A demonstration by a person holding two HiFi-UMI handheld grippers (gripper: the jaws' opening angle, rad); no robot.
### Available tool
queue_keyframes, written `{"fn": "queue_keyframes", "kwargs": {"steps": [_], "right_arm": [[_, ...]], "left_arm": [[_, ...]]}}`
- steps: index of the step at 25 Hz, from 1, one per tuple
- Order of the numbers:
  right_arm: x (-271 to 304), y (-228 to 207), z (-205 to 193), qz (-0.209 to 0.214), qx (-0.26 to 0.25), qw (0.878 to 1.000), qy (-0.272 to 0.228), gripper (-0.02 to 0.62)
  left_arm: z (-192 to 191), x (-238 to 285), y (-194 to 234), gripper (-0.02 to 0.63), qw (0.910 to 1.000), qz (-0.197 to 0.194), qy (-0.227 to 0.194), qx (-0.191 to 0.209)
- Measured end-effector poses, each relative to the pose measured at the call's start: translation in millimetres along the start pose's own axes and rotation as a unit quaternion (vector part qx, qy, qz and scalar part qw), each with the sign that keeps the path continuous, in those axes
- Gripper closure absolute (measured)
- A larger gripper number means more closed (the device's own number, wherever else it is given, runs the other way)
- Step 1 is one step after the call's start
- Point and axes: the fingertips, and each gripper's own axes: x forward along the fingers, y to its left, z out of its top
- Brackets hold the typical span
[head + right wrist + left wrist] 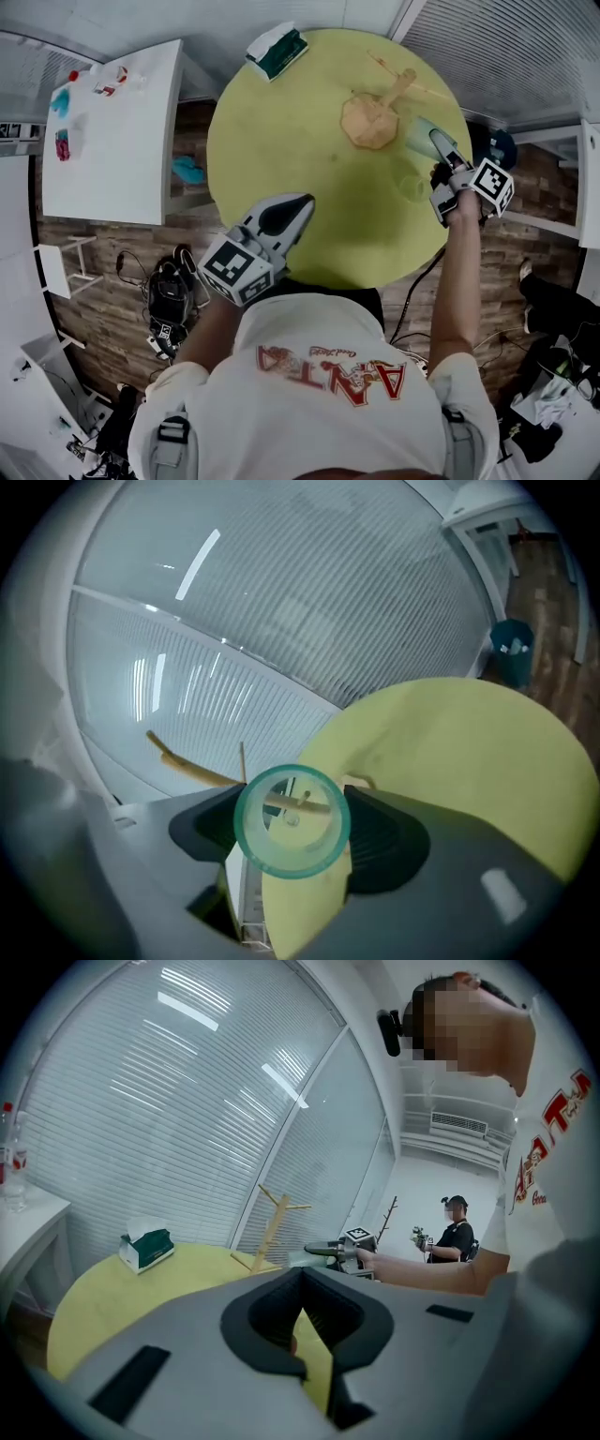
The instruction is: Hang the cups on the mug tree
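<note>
Right hand-held gripper [292, 829] pinching translucent green plastic cup [419, 138]; wooden mug tree [370, 120] just left of it, peg visible through cup; left hand-held gripper [284, 217] pressed together, empty, farther.

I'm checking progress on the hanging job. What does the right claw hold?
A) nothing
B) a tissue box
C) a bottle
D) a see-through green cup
D: the right claw is closed on a green cup, close to the wooden mug tree.
</note>
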Motion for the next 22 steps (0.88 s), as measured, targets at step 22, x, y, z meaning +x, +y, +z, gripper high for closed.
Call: {"fn": "queue_keyframes", "kwargs": {"steps": [22], "right_arm": [[88.9, -42.9, -15.5, -0.006, 0.139, 0.988, 0.069, 0.279]], "left_arm": [[-7.3, -9.7, 6.8, 0.6, 0.9997, 0.012, -0.004, -0.02]]}}
